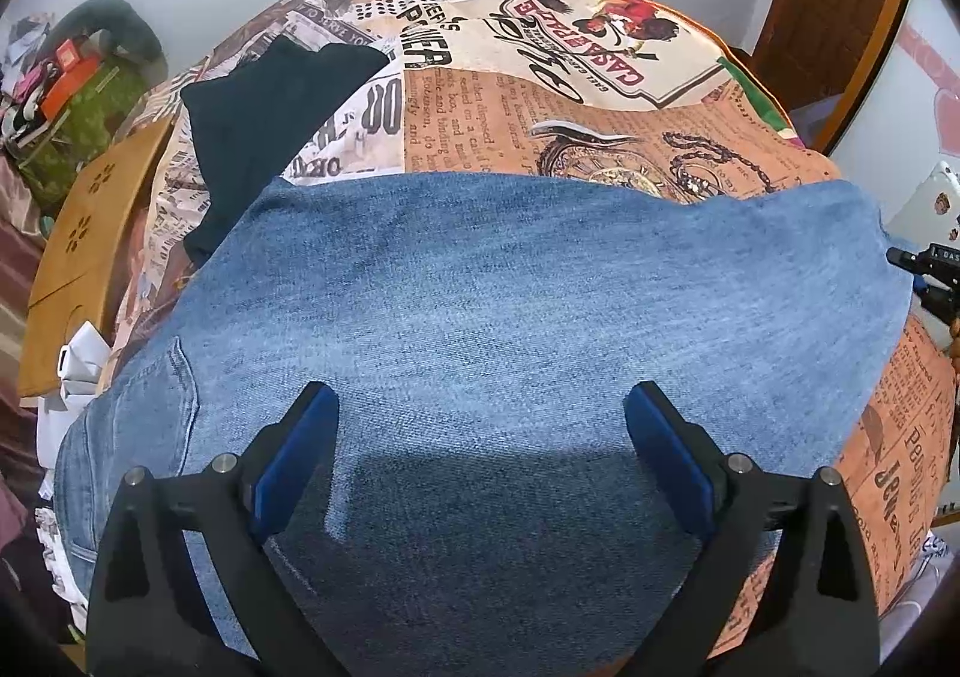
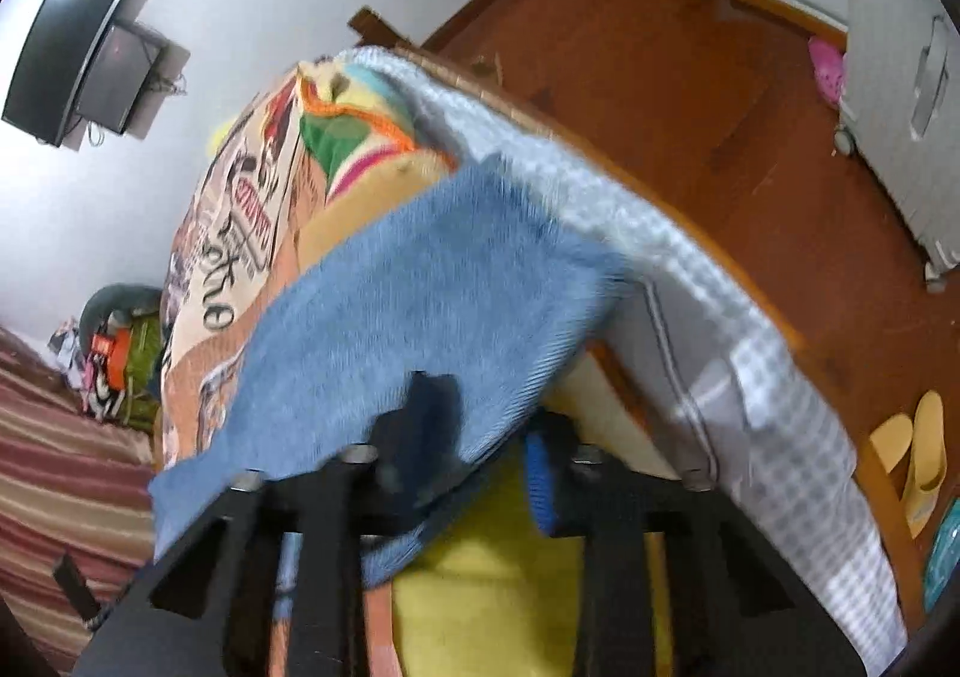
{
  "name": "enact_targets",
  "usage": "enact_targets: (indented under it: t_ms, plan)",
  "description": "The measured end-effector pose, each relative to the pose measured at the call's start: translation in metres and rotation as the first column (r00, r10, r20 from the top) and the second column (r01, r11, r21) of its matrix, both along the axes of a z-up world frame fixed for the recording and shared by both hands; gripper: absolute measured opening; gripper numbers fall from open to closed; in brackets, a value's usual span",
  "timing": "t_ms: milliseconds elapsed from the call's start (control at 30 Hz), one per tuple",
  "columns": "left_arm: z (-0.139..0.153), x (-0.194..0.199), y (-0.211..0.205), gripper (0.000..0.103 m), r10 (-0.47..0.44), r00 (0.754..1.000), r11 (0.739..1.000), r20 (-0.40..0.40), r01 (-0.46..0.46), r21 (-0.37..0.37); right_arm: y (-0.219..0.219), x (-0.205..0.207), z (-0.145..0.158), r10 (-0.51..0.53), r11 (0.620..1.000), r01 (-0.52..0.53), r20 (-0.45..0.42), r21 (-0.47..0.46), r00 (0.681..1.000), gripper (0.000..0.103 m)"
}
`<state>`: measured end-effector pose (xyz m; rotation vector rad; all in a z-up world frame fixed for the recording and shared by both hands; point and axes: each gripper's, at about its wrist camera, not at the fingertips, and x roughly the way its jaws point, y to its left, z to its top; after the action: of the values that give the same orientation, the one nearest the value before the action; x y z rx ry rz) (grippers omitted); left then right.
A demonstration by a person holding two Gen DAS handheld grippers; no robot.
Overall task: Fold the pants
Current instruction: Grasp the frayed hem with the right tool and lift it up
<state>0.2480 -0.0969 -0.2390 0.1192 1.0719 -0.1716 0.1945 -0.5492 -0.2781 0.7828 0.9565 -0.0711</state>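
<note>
Blue denim pants [image 1: 510, 317] lie folded across the bed on a newspaper-print bedspread [image 1: 540, 95]. My left gripper [image 1: 480, 407] hovers just above the denim with its blue-padded jaws wide apart and nothing between them. In the blurred right wrist view, my right gripper [image 2: 480, 425] has a lifted edge of the pants [image 2: 420, 305] between its jaws; one finger [image 2: 429, 407] is over the cloth and the other under it. The right gripper [image 1: 924, 269] also shows at the pants' right edge in the left wrist view.
A black garment [image 1: 264, 119] lies beyond the pants on the bed. A wooden board [image 1: 90, 245] and clutter sit at the left. The bed edge drops to a wood floor [image 2: 690, 95] with yellow slippers [image 2: 912, 455]. A TV [image 2: 72, 47] hangs on the wall.
</note>
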Motion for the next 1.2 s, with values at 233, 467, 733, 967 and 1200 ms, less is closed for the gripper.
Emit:
enact_targets:
  t_ms: [233, 467, 733, 967, 1200]
  plan:
    - [0.011, -0.007, 0.003, 0.098, 0.006, 0.999, 1.000, 0.044, -0.007, 0.022, 0.012, -0.007, 0.040, 0.036, 0.984, -0.013, 0.128, -0.180, 0.991, 0.005]
    - [0.040, -0.019, 0.017, 0.098, 0.021, 0.991, 1.000, 0.132, -0.023, 0.015, 0.049, -0.015, 0.116, 0.167, 0.951, -0.078, 0.285, -0.300, 0.944, 0.005]
    - [0.071, -0.038, 0.028, 0.098, 0.014, 0.972, 1.000, 0.233, -0.020, 0.022, 0.124, -0.012, 0.176, 0.338, 0.920, -0.202, 0.422, -0.336, 0.841, 0.005]
    - [0.087, -0.053, 0.040, 0.098, 0.016, 0.957, 1.000, 0.291, -0.020, 0.013, 0.205, 0.003, 0.180, 0.500, 0.856, -0.355, 0.431, -0.374, 0.751, 0.005]
    - [0.089, -0.061, 0.061, 0.098, 0.062, 0.955, 0.998, 0.289, -0.057, -0.026, 0.285, 0.014, 0.156, 0.630, 0.773, -0.507, 0.374, -0.380, 0.680, 0.005]
